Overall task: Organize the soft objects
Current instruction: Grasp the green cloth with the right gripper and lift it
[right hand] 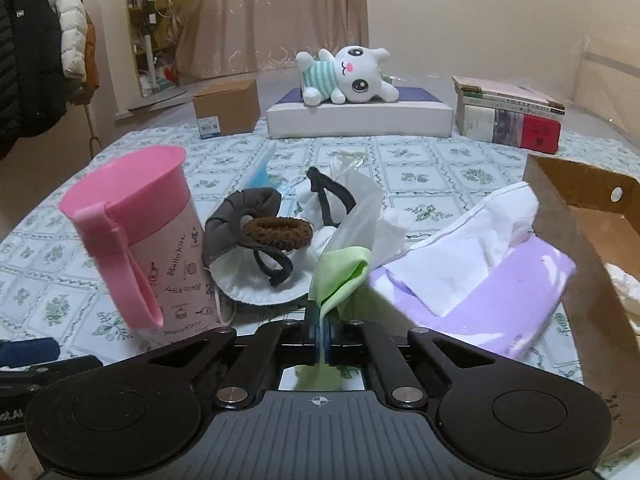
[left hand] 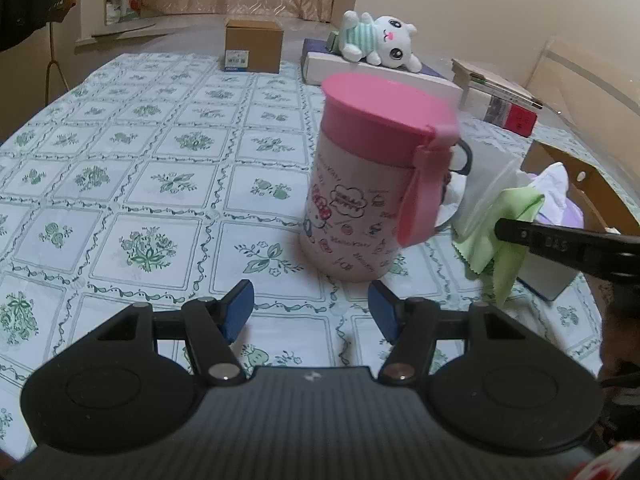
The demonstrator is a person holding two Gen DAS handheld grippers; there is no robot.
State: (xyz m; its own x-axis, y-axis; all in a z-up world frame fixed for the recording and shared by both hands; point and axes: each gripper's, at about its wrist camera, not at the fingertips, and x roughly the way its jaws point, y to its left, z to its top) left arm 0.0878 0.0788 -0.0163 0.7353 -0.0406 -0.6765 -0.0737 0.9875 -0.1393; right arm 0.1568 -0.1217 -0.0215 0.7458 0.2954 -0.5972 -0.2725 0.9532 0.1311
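Note:
My right gripper (right hand: pixel 321 334) is shut on a light green cloth (right hand: pixel 340 276), which hangs from its jaws; the cloth also shows in the left wrist view (left hand: pixel 500 236) beside the right gripper (left hand: pixel 500 229). My left gripper (left hand: pixel 310 306) is open and empty, just in front of a pink Hello Kitty mug (left hand: pixel 372 184). Behind the cloth lie a white mask (right hand: pixel 264 288), a grey mask (right hand: pixel 240 220), a brown scrunchie (right hand: pixel 278 232) and a clear plastic bag (right hand: pixel 356 208). A purple tissue pack (right hand: pixel 480 292) lies at the right.
A cardboard box (right hand: pixel 592 216) stands open at the right. A white plush toy (right hand: pixel 348 74) lies on a flat white box (right hand: pixel 360 118) at the back. A small brown carton (right hand: pixel 226 108) and stacked books (right hand: pixel 512 116) are at the back too.

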